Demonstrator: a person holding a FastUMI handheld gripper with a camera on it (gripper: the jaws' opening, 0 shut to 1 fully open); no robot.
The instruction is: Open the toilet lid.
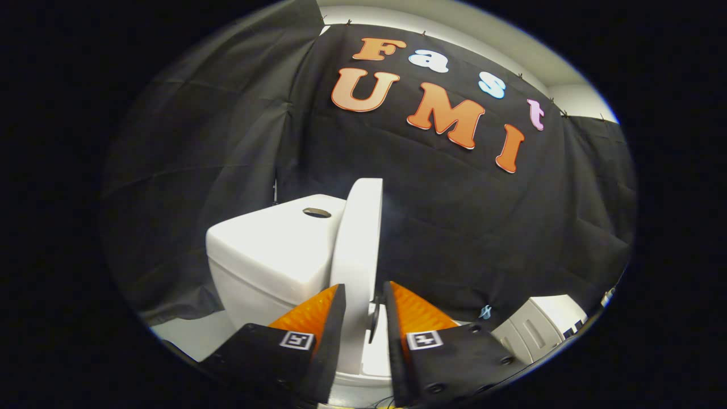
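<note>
Black cloth wall (pixel 431 216) draped all round, creased, pinned along its top. White ceiling strip (pixel 454 34) above the cloth. White ribbed unit (pixel 539 329) low beside the cloth.

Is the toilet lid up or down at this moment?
Up: the lid stands on edge beside the tank, its rim between the gripper fingers.

I see a plain white toilet lid (pixel 359 238) and a matching glossy white tank (pixel 267 250), its flush button (pixel 317 212) a dull metallic grey. The booth wall (pixel 443 227) is black cloth. Each arm of my tongs (pixel 363 295) carries a black-and-white square marker.
</note>
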